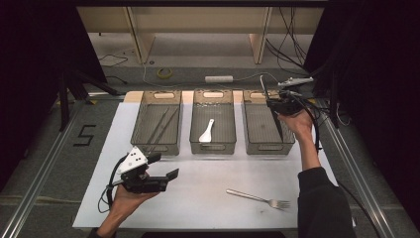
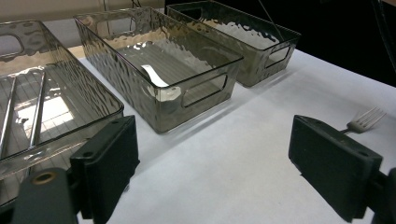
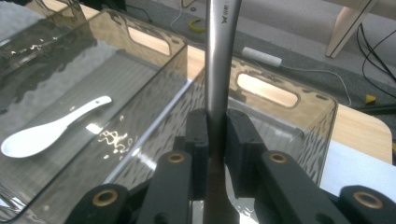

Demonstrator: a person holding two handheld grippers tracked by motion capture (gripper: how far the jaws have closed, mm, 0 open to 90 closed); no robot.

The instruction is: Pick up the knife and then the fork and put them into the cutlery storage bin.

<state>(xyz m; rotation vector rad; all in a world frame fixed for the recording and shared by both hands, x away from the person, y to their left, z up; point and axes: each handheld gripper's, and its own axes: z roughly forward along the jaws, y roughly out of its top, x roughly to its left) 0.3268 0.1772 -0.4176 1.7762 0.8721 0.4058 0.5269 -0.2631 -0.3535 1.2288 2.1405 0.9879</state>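
While right tongs [image 3: 216, 135] clamp knife [image 3: 219, 56], over right bin [image 1: 268, 144]

**Bystanders on my counter**

I see a white spoon [image 1: 206, 131] lying in the middle bin [image 1: 213, 148], and thin metal rods, perhaps chopsticks [image 1: 161, 125], in the left bin [image 1: 156, 146]. A fork [image 1: 259, 199] rests on the white counter [image 1: 208, 183], well apart from the bins. Behind them, I spot a yellow tape roll [image 1: 165, 73] on the floor.
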